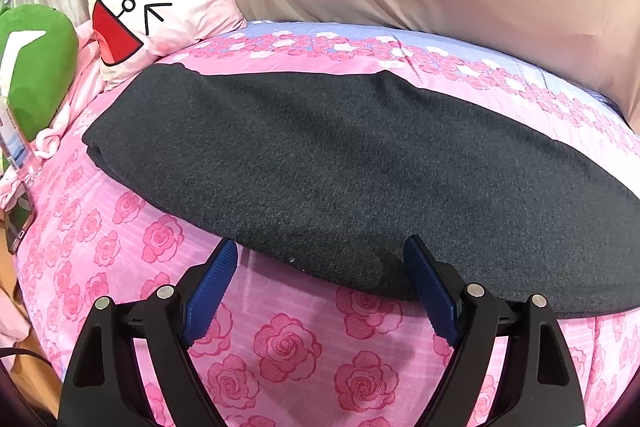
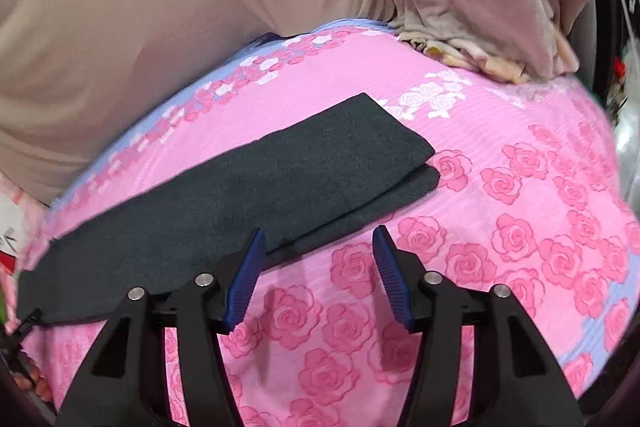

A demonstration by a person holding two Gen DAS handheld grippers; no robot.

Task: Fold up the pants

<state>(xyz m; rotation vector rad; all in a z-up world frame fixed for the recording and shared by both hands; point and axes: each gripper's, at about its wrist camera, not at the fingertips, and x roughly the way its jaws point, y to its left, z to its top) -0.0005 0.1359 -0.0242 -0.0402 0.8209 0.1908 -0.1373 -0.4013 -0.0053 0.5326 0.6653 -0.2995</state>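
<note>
Both open hand-held grippers [image 1: 320, 251] [image 2: 320, 239] face folded pants [image 1: 340, 163].

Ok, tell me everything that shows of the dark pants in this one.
The pants are dark charcoal grey, of a matte, felt-like woven cloth. They lie flat on the pink rose-print bedspread as one long strip, one layer stacked on another, the two edges stepped at the right end. A zipper pull shows at the left end. Both grippers hover with jaws open at the near edge; neither grips the cloth.
</note>
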